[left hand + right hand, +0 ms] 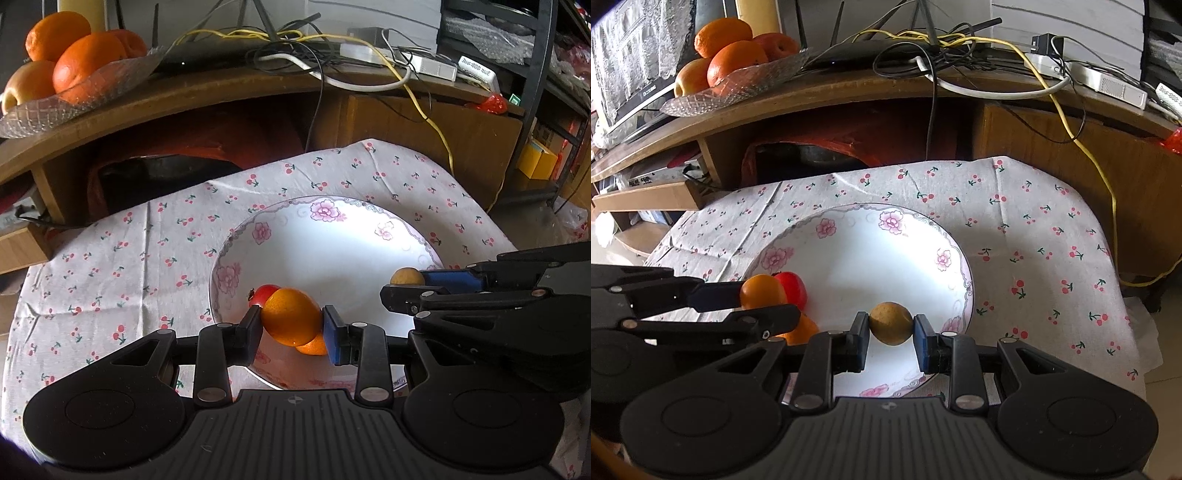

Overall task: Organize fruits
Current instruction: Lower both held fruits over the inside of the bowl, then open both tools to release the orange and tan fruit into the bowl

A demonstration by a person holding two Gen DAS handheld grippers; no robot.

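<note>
Left gripper [291, 323] pinches an orange [290, 315], right gripper [891, 326] pinches a small brown fruit [890, 323] – both over the floral plate [894, 221]. Risk: round fruit rolling off w/ careless release.

Both wrist cameras looked forward and downward from close above the flowered plate [332, 236], facing the far wooden shelf [221, 88]. The left view sat nearer the plate's left side, the right view its right; both shared the plate, the cherry cloth [1034, 236] and the shelf.
</note>
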